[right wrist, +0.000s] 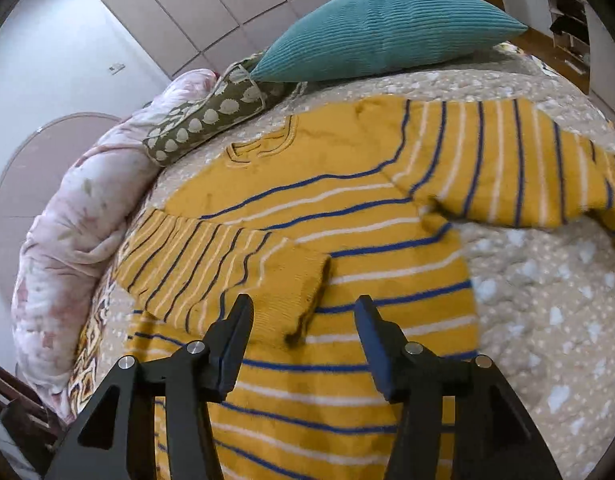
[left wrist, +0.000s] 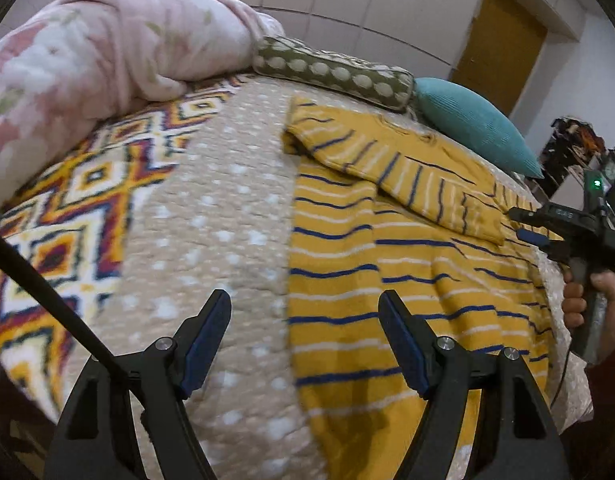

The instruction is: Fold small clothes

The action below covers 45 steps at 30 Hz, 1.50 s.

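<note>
A small yellow sweater (left wrist: 407, 264) with blue and white stripes lies flat on the beige dotted bedspread (left wrist: 227, 240). Its left sleeve (right wrist: 227, 268) is folded across the body; the right sleeve (right wrist: 507, 168) stretches out to the side. My left gripper (left wrist: 305, 308) is open and empty, hovering over the sweater's left edge. My right gripper (right wrist: 303, 312) is open and empty, just above the cuff of the folded sleeve. The right gripper also shows in the left wrist view (left wrist: 525, 224), held by a hand at the sweater's right side.
A teal pillow (right wrist: 387, 24), an olive dotted cushion (right wrist: 211, 116) and a pink floral blanket (left wrist: 87, 64) lie along the bed's far side. A patterned orange throw (left wrist: 67, 220) covers the left. A wardrobe wall and wooden door (left wrist: 503, 48) stand behind.
</note>
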{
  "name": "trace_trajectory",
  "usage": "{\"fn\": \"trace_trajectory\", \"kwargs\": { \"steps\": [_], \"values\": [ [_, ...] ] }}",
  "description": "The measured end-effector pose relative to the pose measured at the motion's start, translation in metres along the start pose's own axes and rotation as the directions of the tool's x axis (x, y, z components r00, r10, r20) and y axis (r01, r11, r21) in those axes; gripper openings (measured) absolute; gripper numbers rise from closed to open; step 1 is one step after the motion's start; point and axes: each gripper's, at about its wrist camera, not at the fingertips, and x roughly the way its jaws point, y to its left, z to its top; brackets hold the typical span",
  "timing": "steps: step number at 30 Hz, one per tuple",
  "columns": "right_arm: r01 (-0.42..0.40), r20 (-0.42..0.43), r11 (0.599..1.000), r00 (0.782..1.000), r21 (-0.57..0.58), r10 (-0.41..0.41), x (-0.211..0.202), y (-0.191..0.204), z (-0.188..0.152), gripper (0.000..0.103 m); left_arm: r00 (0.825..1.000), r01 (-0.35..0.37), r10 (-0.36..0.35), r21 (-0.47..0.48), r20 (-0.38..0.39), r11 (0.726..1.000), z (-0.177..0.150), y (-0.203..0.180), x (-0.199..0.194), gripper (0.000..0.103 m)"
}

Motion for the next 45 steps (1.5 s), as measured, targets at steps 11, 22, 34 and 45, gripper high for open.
{"fn": "trace_trajectory", "kwargs": {
  "steps": [11, 22, 34, 45],
  "values": [
    [0.206, -0.017, 0.972, 0.978, -0.116, -0.209, 0.03, 0.011, 0.026, 0.004, 0.999, -0.002, -0.002, -0.073, -0.046, 0.997, 0.004, 0.036, 0.012, 0.075],
    [0.154, -0.043, 0.986, 0.987, -0.065, -0.157, -0.042, -0.026, -0.014, 0.053, 0.979, 0.107, -0.093, 0.069, -0.18, 0.992, -0.017, -0.009, 0.044, 0.059],
    [0.052, -0.084, 0.996, 0.995, -0.073, -0.058, -0.082, -0.02, -0.155, 0.018, 0.989, 0.021, -0.005, 0.11, -0.149, 0.994, -0.015, -0.017, 0.018, 0.009],
    [0.092, -0.094, 0.99, 0.99, -0.108, -0.102, -0.118, -0.032, -0.186, 0.004, 0.991, 0.001, 0.011, 0.082, -0.135, 0.997, -0.039, -0.003, -0.006, 0.011]
  ]
}}
